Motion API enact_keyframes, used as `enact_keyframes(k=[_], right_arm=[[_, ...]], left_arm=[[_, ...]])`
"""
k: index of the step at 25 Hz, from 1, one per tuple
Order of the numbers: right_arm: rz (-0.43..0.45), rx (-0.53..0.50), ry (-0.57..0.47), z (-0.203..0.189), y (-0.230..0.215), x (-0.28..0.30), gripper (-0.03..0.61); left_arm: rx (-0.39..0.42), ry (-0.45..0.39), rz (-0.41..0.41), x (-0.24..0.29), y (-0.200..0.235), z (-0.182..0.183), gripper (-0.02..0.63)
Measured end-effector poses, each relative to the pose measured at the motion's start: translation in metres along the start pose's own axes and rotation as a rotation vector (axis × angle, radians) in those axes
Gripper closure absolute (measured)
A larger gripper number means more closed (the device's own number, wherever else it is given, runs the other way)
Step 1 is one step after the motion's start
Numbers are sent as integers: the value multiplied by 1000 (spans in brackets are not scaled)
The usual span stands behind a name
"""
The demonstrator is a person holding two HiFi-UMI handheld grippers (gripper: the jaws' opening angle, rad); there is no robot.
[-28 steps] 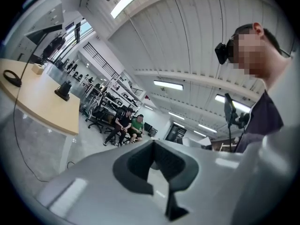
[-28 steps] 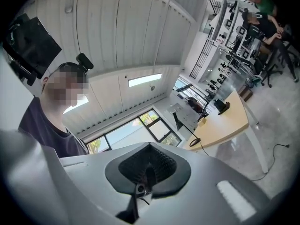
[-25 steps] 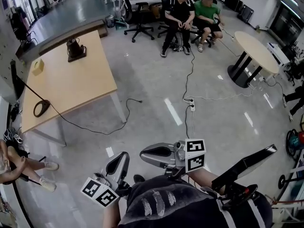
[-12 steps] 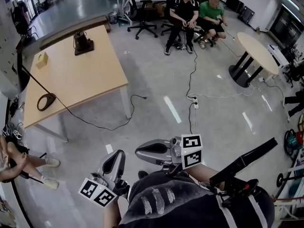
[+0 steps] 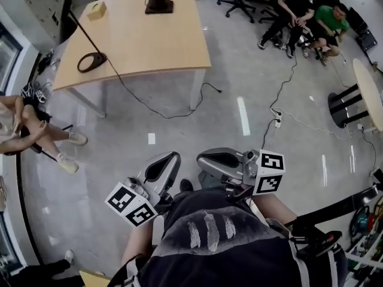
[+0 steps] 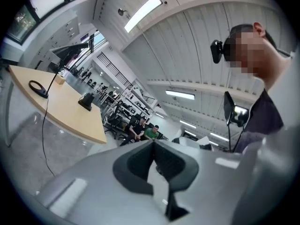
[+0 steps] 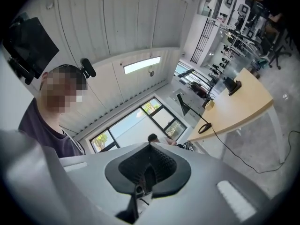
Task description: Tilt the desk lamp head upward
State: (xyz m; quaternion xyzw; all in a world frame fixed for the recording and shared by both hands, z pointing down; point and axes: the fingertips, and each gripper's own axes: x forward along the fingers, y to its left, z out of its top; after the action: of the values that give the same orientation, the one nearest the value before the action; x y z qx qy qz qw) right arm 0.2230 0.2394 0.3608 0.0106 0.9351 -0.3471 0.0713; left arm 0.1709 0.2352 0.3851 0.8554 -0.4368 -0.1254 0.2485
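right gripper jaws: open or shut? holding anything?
Shut, empty. In the right gripper view the right gripper has its dark pads meeting along a seam, with nothing between them.

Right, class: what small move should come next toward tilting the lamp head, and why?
Probably step toward the table. The desk lamp stands on its left end, well beyond the left hand-held gripper and right hand-held gripper, both shut, empty and held close to the body.

Your dark shirt (image 5: 239, 253) bears three pale streaks; your grey left claw (image 5: 175, 158) and right claw (image 5: 201, 158) carry black-and-white marker cubes (image 5: 268, 172).
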Motion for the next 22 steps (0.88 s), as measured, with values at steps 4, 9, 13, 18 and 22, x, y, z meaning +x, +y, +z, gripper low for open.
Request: enact_keyframes(k=[4, 9, 13, 18, 22], right_arm=[[38, 40, 30, 2, -19, 16, 580], [71, 28, 25, 30, -46, 25, 580], [79, 40, 1, 61, -68, 6, 579], [70, 43, -5, 89, -105, -23, 578], [42, 35, -23, 109, -137, -44, 579]], left_arm=[[-1, -3, 88, -5, 17, 11, 609], [17, 11, 145, 13, 31, 29, 609], [43, 33, 146, 55, 27, 42, 609], [49, 60, 139, 113, 34, 41, 609], [60, 85, 114, 157, 41, 42, 609]])
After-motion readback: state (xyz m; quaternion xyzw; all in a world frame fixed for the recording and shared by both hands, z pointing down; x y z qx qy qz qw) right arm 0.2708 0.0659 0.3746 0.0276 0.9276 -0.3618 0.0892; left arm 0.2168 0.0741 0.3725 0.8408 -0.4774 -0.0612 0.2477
